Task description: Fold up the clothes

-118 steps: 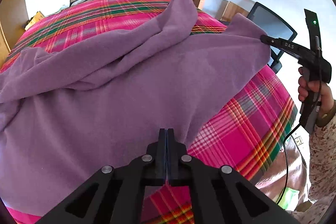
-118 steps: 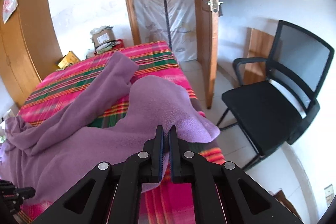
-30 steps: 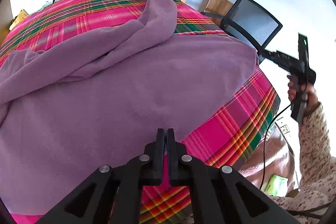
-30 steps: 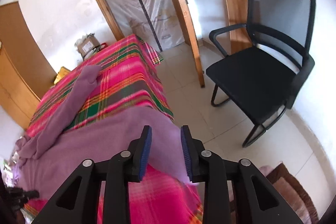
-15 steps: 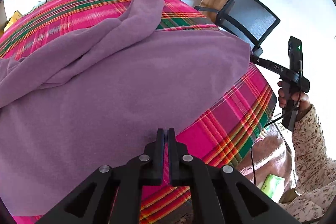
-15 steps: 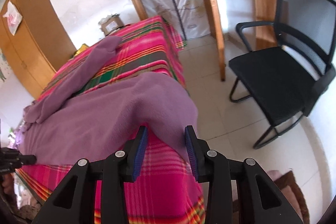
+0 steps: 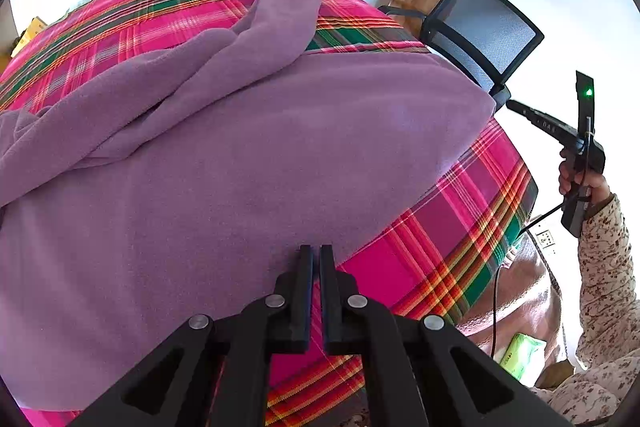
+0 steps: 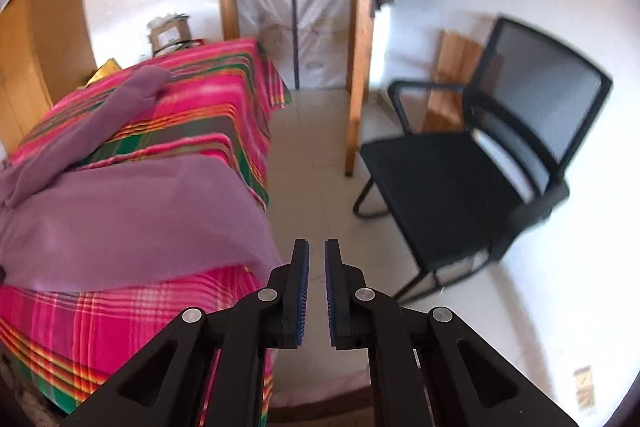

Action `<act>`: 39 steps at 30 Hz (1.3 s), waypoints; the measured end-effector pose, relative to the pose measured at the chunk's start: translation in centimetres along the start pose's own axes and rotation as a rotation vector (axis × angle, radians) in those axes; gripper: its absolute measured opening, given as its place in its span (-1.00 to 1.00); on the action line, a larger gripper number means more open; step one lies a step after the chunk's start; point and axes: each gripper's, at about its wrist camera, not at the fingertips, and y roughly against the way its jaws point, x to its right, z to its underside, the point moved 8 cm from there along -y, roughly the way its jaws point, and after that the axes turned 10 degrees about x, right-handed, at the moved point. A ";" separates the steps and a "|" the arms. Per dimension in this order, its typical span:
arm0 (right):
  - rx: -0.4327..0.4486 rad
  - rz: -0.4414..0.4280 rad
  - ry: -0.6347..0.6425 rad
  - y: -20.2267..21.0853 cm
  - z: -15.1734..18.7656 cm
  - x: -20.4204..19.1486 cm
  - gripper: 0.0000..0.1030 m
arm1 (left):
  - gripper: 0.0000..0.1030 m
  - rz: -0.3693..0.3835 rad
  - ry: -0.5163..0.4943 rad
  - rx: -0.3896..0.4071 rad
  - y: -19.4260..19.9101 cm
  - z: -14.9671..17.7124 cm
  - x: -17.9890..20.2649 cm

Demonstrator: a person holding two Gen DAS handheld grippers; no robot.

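A purple fleece garment [image 7: 240, 155] lies spread over a bed with a pink plaid cover [image 7: 440, 227]. One long fold of it runs toward the far end. My left gripper [image 7: 316, 251] is shut, with its tips on the garment's near hem. My right gripper [image 8: 316, 247] hangs just off the bed's side, to the right of the garment's corner [image 8: 256, 251]. Its jaws are closing, a narrow gap still shows, and nothing is between them. The left wrist view shows the same right gripper [image 7: 510, 103] by that corner, with a person's hand [image 7: 576, 179] holding it.
A black mesh office chair [image 8: 460, 195] stands on the tiled floor right of the bed. A wooden door [image 8: 360, 67] is behind it and a wardrobe [image 8: 24, 67] at far left. A cardboard box [image 8: 168, 31] sits past the bed's far end. A brown cushion [image 7: 520, 291] lies below the bed's corner.
The right gripper's wide jaws have narrowed to a slim gap and now stand beside the garment's corner, not over it. Its view has rolled. The left gripper has stayed put.
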 end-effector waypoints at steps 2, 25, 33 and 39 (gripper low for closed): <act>-0.024 -0.020 -0.006 -0.2 0.8 -0.1 -0.82 | -0.96 -0.001 0.004 -0.001 0.0 -0.1 0.0; -0.109 -0.458 -0.838 -3.7 1.0 -1.6 -0.25 | -0.96 0.030 0.055 0.006 0.2 0.3 -0.6; -0.133 -0.466 -1.010 -5.6 1.1 -0.8 -0.31 | -0.96 0.027 0.057 0.006 0.2 0.1 -0.6; -0.012 -0.429 -0.965 -3.3 -0.8 -0.1 -0.91 | -0.96 0.025 0.053 0.007 0.2 0.2 -0.6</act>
